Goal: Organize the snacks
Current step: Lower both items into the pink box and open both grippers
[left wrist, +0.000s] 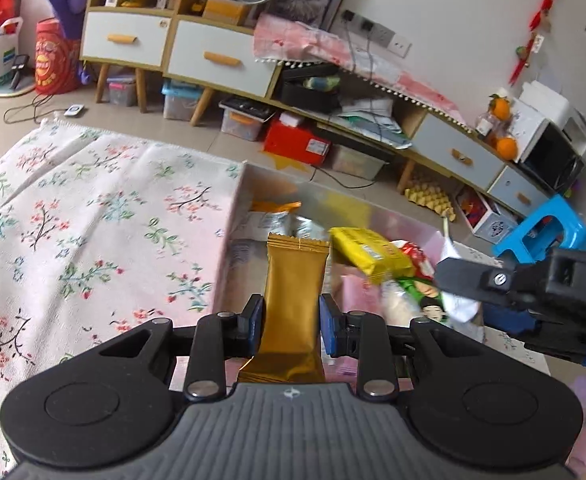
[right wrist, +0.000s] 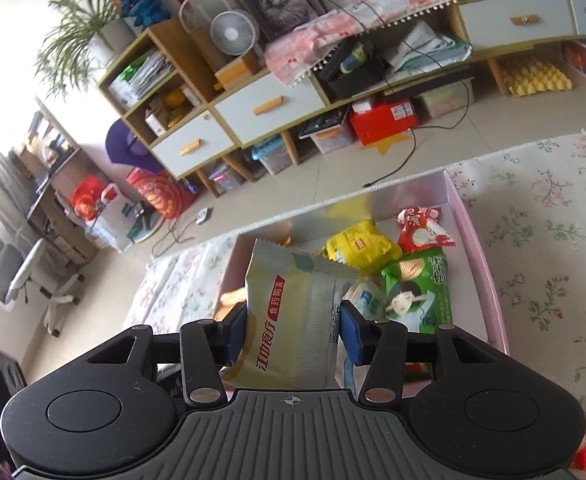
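Note:
My left gripper [left wrist: 292, 322] is shut on a gold snack packet [left wrist: 293, 300], held upright above the near end of a pink box [left wrist: 229, 216]. My right gripper [right wrist: 292, 332] is shut on a silver and gold snack pouch [right wrist: 293, 312] with red Chinese print, held over the same pink box [right wrist: 481, 264]. In the box lie a yellow packet [right wrist: 361, 246], a red and white packet [right wrist: 423, 228] and a green chip bag [right wrist: 417, 292]. The right gripper's body [left wrist: 533, 292] shows at the right of the left wrist view, beside the yellow packet [left wrist: 369, 254].
The box rests on a floral cloth [left wrist: 93, 220] that also spreads to its right [right wrist: 553, 240]. Behind stand a low cabinet with white drawers [left wrist: 221, 60], storage bins, a red box [left wrist: 297, 142], a blue stool [left wrist: 545, 236] and a fan [right wrist: 233, 32].

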A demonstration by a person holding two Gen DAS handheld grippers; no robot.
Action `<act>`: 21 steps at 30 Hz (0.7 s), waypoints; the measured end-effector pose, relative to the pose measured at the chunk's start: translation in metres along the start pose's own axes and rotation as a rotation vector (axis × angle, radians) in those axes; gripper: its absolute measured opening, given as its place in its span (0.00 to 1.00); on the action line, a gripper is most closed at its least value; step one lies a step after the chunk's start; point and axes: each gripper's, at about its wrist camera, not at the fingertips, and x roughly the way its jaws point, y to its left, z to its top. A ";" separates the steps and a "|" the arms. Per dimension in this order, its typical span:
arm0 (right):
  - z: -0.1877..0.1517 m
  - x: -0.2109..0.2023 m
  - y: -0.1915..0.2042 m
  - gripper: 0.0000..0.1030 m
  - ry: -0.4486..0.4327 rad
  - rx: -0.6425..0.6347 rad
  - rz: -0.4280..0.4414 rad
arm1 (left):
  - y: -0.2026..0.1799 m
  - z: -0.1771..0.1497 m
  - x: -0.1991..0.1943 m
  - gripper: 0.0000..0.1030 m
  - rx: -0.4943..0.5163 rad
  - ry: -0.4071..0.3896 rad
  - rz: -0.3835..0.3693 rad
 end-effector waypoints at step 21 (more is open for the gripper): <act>-0.003 0.032 -0.007 0.46 -0.004 0.083 -0.032 | 0.001 0.002 0.004 0.26 0.019 -0.002 0.023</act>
